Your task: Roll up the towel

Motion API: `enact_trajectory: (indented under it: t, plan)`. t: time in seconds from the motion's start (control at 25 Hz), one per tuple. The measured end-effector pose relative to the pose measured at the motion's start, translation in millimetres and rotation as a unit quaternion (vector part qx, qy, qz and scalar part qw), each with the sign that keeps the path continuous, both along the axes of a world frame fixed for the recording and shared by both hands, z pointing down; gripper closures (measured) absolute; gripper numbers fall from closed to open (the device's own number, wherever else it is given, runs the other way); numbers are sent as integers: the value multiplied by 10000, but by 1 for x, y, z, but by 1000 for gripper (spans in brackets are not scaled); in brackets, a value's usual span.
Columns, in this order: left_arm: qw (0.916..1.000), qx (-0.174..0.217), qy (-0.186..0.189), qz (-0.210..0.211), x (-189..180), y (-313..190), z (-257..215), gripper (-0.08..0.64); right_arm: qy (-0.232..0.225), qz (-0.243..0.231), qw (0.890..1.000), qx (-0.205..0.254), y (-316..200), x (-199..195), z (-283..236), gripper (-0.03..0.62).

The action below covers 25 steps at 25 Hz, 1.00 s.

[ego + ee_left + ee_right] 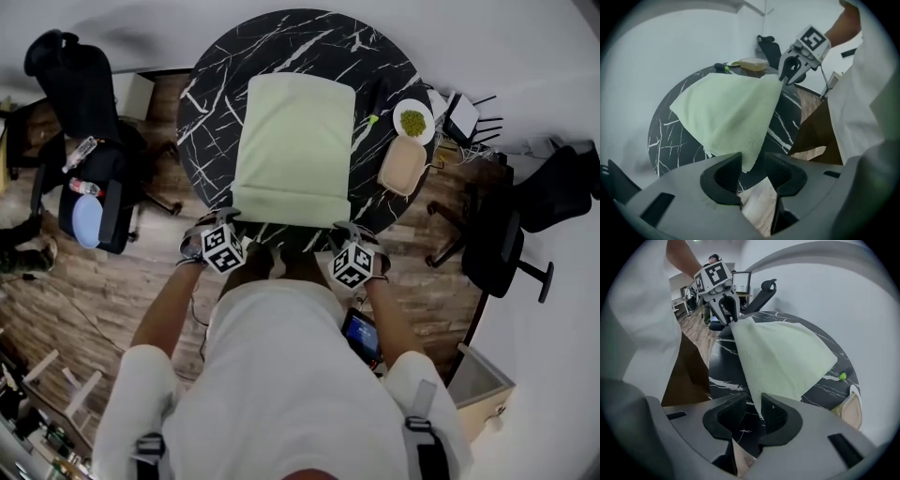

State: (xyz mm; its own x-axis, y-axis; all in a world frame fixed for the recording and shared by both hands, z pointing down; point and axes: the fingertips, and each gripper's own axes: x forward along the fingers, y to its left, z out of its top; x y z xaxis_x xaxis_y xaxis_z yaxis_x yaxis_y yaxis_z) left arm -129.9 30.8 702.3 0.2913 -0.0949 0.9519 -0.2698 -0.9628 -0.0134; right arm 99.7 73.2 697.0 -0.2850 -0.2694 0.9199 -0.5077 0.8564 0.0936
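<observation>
Head view: overhead, looking steeply down onto the round surface [211, 103]. Left gripper view: low and close at the near edge, facing across the towel [726, 112] toward the right gripper [786, 75]. Right gripper view mirrors this, facing the left gripper [729, 315]. All three views share towel and surface.

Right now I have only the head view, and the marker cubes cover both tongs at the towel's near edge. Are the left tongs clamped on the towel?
Observer: No. The left gripper view shows the left tongs standing apart, with the near corner of the towel hanging loose between them.
Operator: And the right tongs?
Observer: Apart too, going by the right gripper view. The towel's other near corner sits between the right tongs, against one side, with a dark gap on the other.
</observation>
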Motion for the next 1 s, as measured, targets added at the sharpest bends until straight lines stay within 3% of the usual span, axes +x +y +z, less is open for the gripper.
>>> enact_trajectory:
  t: [0.4, 0.72, 1.0]
  plan:
    - [9993, 44, -374, 11, 2, -14, 20, 484, 143, -40, 9998, -98, -14, 6, 21, 536]
    - [9996, -133, -141, -229, -2, -13, 13, 545, 8, 149, 9996, -237, -14, 6, 14, 578]
    - [9989, -471, 46, -68, -9, 31, -7, 546, -236, -6, 9964, -815, 30, -1, -3, 580]
